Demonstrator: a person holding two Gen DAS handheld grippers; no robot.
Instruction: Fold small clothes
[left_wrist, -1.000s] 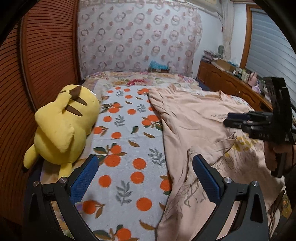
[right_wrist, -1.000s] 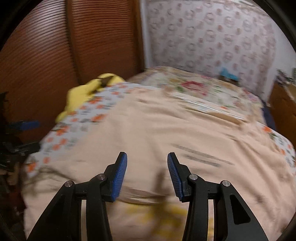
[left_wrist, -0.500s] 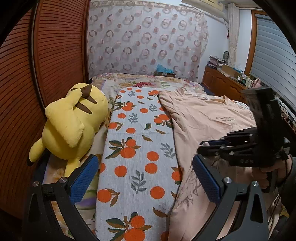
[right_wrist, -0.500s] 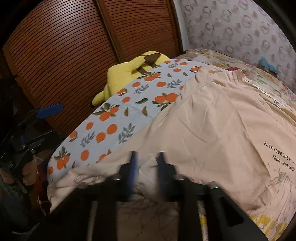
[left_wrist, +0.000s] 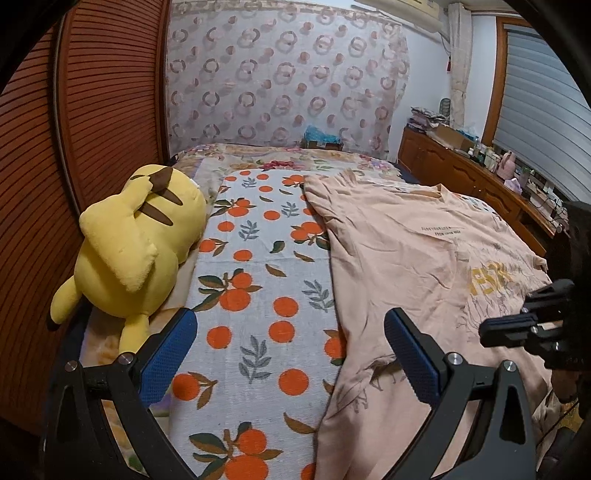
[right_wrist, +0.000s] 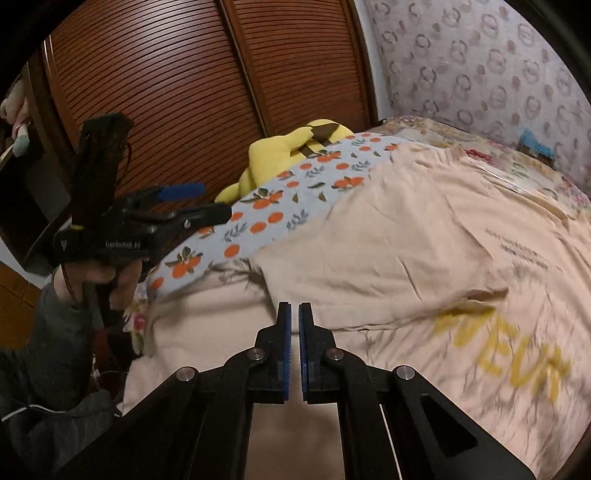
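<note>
Peach tee (left_wrist: 399, 258) spread flat on the bed (left_wrist: 258, 295), about to get folded

Right claw (right_wrist: 294, 332) is pinched nearly closed at the tee's hem fold; can't tell if cloth's in it. Left claw (left_wrist: 288, 347) spread wide over the orange-print blanket, holding nothing. Yellow chest lettering too blurry, maybe "NEVR". Yellow plushie (left_wrist: 136, 251) parked by the wall, out of the way.

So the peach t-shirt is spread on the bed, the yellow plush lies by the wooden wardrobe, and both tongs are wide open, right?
Not quite: only the left tongs are wide open. The right tongs are nearly closed, pads almost touching, as the right wrist view shows; whether they pinch fabric is unclear. The rest holds: the peach t-shirt is spread on the bed, and the yellow plush lies by the wooden wardrobe.
</note>
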